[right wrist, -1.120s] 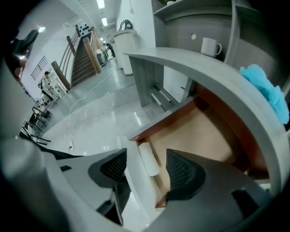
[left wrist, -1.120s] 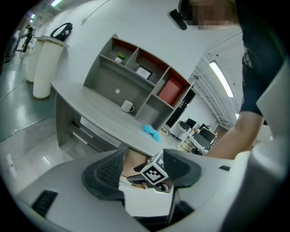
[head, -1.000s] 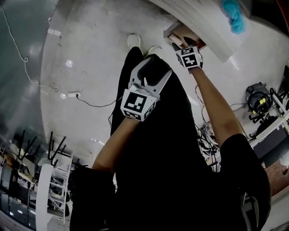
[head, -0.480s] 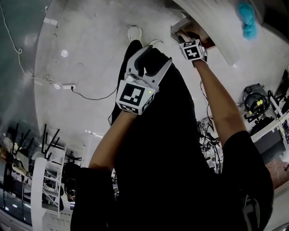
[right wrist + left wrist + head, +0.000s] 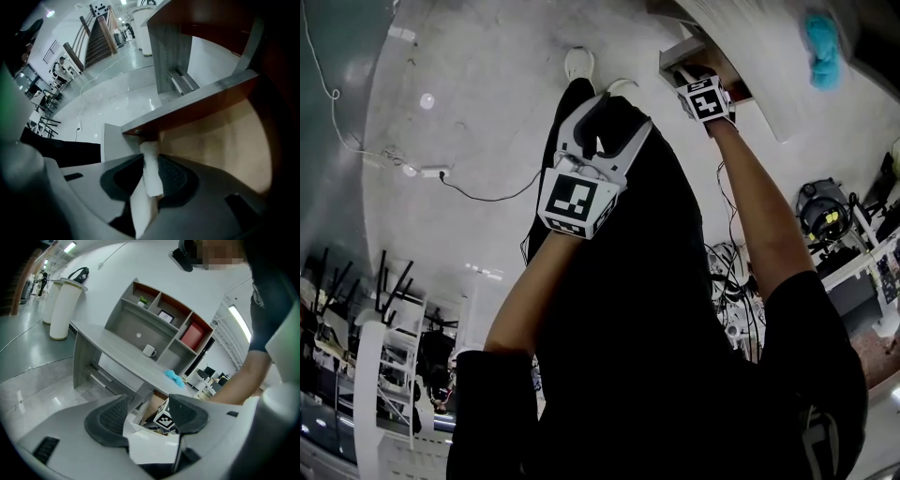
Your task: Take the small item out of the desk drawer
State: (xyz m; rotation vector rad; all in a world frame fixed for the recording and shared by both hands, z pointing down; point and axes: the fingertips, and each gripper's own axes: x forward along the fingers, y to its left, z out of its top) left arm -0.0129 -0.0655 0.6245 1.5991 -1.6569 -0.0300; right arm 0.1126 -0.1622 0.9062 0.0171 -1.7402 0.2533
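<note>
The desk drawer [image 5: 225, 140] is pulled out, showing a bare wooden bottom. My right gripper [image 5: 151, 161] reaches into it at the front wall, and its jaws are closing with a small white item [image 5: 151, 180] standing upright between the pads, which touch it on both sides. In the head view the right gripper [image 5: 686, 75] is at the drawer [image 5: 675, 54] under the desk edge. My left gripper [image 5: 609, 117] hangs open and empty in front of the person's dark trousers. Between the jaws of the left gripper [image 5: 147, 404] the right gripper's marker cube [image 5: 164, 419] shows in the drawer.
On the grey desk [image 5: 117, 357] lie a blue cloth [image 5: 174, 377] and a white mug [image 5: 149, 350], with a shelf unit [image 5: 164, 317] behind. A cable and power strip [image 5: 431, 172] lie on the floor at left. Two more drawers [image 5: 93, 376] are shut.
The right gripper's cube has moved slightly deeper toward the drawer. The left gripper has drifted a little up and left, still open.
</note>
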